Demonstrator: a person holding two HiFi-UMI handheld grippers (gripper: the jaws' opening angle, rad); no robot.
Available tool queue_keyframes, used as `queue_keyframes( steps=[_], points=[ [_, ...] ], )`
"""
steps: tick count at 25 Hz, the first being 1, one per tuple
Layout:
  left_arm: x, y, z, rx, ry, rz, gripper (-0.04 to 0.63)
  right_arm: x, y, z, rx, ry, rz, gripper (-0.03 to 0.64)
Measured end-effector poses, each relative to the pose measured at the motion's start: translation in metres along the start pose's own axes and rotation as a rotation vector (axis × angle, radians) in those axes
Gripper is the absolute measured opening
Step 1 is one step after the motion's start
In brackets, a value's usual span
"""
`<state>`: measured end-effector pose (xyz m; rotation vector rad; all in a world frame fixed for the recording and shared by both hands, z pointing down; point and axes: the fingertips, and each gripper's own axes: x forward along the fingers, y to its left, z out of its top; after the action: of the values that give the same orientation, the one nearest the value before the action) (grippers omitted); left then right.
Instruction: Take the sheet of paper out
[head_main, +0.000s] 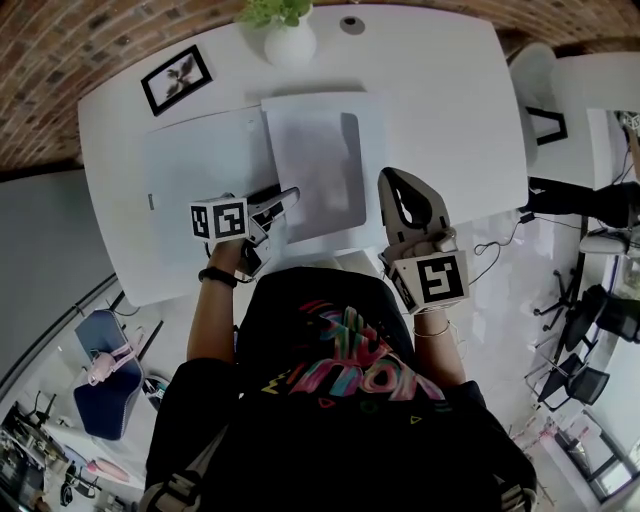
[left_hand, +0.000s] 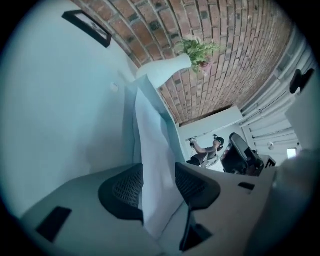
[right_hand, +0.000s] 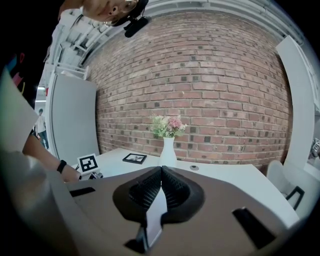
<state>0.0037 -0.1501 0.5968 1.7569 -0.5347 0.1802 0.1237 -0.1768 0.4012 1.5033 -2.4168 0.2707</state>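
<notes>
A vase (head_main: 290, 45) of flowers and a framed picture (head_main: 177, 78) rest at the far edge of the table (head_main: 450, 110).

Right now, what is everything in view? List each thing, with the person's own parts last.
white rounded table: one, white, middle of the head view
white vase holding a green plant: one, table's far edge
black-framed picture: one, lying flat, table's far left
round grey grommet: one, right of the vase
pale grey flat folder: one, table's left half
white sheet of paper: one, table's centre, near-left edge in the left claw
red-brown brick wall: behind the table
dark office chairs: several, floor at right
left claw: shut on the paper
right claw: shut, nothing held, above the table's near right
</notes>
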Motion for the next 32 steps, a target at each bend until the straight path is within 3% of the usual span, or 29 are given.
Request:
queue_keyframes(
  steps=[2, 10, 16, 20, 25, 32],
  points=[
    [0.003, 0.000, -0.005, -0.023, 0.022, -0.027, 0.202, 0.001, 0.001, -0.001, 0.002, 0.002, 0.003, 0.018],
    [0.010, -0.001, 0.019, -0.134, -0.081, -0.118, 0.199, -0.001, 0.000, -0.003, 0.012, 0.009, -0.010, 0.018],
    [0.018, -0.005, 0.022, -0.137, -0.064, -0.159, 0.198, -0.003, -0.002, -0.008, 0.023, 0.015, -0.024, 0.018],
    [0.017, 0.000, 0.028, -0.137, -0.099, -0.117, 0.198, -0.003, -0.003, -0.008, 0.028, 0.016, -0.027, 0.018],
    [0.019, 0.003, 0.017, -0.093, 0.002, -0.036, 0.199, -0.002, -0.003, -0.007, 0.033, 0.011, -0.023, 0.018],
    [0.016, 0.003, -0.002, -0.162, 0.127, -0.047, 0.198, -0.001, -0.004, -0.006, 0.036, 0.011, -0.014, 0.018]
  ],
)
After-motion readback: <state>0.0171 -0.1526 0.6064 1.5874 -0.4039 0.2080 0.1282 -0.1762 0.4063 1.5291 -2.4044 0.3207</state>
